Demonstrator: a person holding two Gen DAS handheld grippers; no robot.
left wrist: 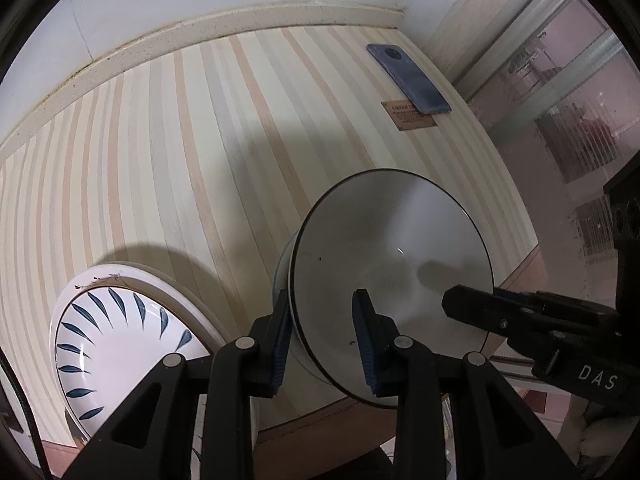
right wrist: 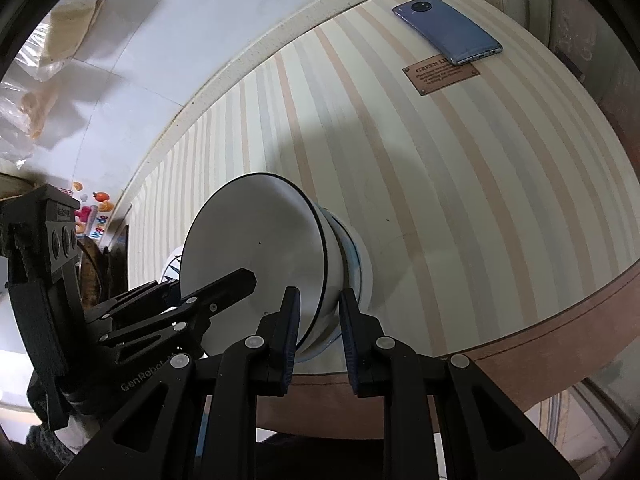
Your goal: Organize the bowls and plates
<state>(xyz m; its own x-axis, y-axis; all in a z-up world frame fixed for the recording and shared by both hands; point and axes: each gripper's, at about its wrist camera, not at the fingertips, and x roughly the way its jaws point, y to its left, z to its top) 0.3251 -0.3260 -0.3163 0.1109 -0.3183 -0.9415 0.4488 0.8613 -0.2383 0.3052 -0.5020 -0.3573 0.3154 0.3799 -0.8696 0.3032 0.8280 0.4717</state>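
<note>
A white bowl with a dark rim (left wrist: 384,264) stands near the table's front edge, on top of another pale bowl or bowls. It also shows in the right wrist view (right wrist: 256,256). My left gripper (left wrist: 322,336) straddles its left rim, one finger inside and one outside, with a gap to the wall. My right gripper (right wrist: 318,334) straddles its right rim the same way. A blue-leaf patterned plate (left wrist: 120,344) lies to the left of the bowl.
A blue phone (left wrist: 408,78) lies at the far right of the striped table (left wrist: 200,152), partly over a brown plaque (left wrist: 412,118). A white wall runs along the back. The table's rounded front edge (right wrist: 560,320) is close below the bowl.
</note>
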